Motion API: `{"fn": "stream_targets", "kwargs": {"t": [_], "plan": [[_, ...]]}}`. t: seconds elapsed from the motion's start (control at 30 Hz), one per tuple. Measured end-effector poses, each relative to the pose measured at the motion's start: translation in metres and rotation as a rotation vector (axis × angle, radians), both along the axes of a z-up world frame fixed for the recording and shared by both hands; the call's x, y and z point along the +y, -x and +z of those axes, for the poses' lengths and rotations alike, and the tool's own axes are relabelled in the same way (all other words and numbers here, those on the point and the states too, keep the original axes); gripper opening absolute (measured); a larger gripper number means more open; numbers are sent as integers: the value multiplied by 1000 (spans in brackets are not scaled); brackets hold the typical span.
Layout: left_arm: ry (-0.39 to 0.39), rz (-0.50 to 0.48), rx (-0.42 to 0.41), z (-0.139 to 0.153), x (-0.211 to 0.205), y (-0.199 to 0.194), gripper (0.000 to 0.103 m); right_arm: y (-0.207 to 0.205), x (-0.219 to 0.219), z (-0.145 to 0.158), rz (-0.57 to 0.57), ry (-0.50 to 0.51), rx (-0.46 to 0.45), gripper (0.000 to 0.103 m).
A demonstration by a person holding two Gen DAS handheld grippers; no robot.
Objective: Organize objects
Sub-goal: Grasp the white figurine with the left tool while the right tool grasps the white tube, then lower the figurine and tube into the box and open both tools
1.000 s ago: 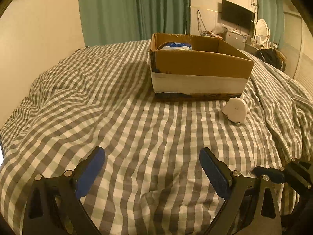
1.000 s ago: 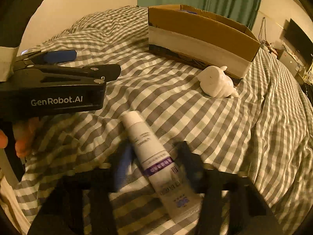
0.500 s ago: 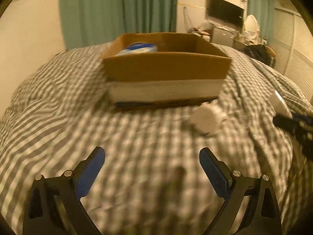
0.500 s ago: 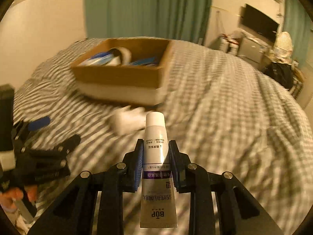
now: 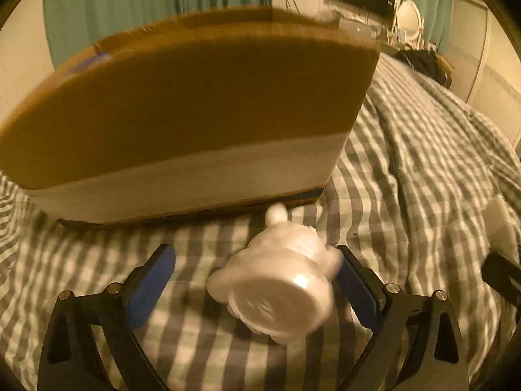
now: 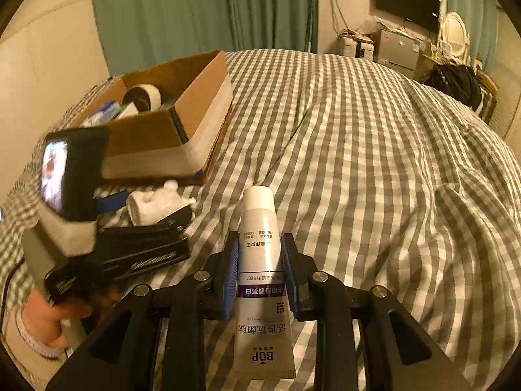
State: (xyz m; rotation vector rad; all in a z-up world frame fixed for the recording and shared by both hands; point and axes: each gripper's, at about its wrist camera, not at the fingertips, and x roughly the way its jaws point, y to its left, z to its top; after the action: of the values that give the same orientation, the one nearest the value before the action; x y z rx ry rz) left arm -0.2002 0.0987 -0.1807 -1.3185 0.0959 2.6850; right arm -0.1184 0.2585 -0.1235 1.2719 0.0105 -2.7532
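The right gripper (image 6: 260,268) has its jaws closed on a white tube (image 6: 263,280), held by the middle of its body with the cap pointing forward, toward 12 o'clock, above the bed (image 6: 374,150). The tube is seen upside down from this camera. Near its flat end the letters "BOP" can be read, and a purple band with Chinese characters crosses the body; the smaller print is too fine to read.

The left gripper (image 5: 254,282) has its jaws wide open around a white figurine (image 5: 280,288), which lies on its side on the checked bed cover (image 5: 407,195) with its round base toward the camera. The figurine is close against the right blue pad (image 5: 356,290), and well apart from the left blue pad (image 5: 151,285). Whether it really touches the right pad I cannot tell, because the picture is blurred.

Just behind the figurine, at 12 o'clock in the left view, stands a cardboard box (image 5: 195,107) with a white band along its lower part. In the right view the box (image 6: 182,123) is at 10 o'clock, and inside it there is a roll of tape (image 6: 141,97) and some packets with blue colour. A screen (image 6: 53,171) on the left gripper's body glows at 9 o'clock, and the person's hand (image 6: 49,312) holds this gripper from below.
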Motion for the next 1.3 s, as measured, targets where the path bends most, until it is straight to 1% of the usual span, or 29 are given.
{"fn": "stream_targets", "kwargs": {"t": [0.03, 0.07, 0.1, 0.13, 0.17, 0.23, 0.33, 0.43, 0.53, 0.63, 0.73, 0.83, 0.97, 1.1, 1.3], "plan": [[3, 0, 0, -2, 1, 0, 83, 0, -2, 0, 5, -7, 3, 25], [5, -3, 4, -2, 1, -2, 78, -1, -4, 0, 13, -11, 4, 25], [3, -15, 10, -2, 2, -4, 68, -2, -5, -1, 18, -12, 4, 25], [-2, -40, 18, 0, 4, -8, 54, -2, -6, -1, 21, -11, 4, 25], [4, -48, 25, 2, 6, -11, 50, -3, -7, -2, 24, -9, 4, 25], [23, -55, 36, 4, 8, -17, 50, -6, -9, -3, 27, -9, 10, 25], [18, -58, 44, 12, 4, -30, 50, -14, -13, 0, 32, -24, 26, 25], [10, -64, 49, 23, -2, -47, 50, -22, -16, 2, 36, -7, 33, 25], [24, -64, 68, 39, -9, -68, 50, -30, -22, 8, 42, 7, 41, 25], [30, -58, 94, 56, -14, -76, 50, -37, -26, 23, 44, 20, 64, 25], [35, -44, 143, 80, -22, -82, 50, -43, -31, 46, 50, 36, 104, 25], [29, 4, 201, 105, -37, -88, 50, -45, -38, 71, 70, 44, 148, 25], [10, 36, 255, 135, -54, -85, 50, -38, -51, 106, 112, 49, 210, 25], [13, 57, 306, 159, -63, -71, 50, -25, -64, 131, 151, 47, 254, 25], [16, 84, 351, 177, -75, -40, 50, 12, -78, 158, 185, 80, 301, 25]]}}
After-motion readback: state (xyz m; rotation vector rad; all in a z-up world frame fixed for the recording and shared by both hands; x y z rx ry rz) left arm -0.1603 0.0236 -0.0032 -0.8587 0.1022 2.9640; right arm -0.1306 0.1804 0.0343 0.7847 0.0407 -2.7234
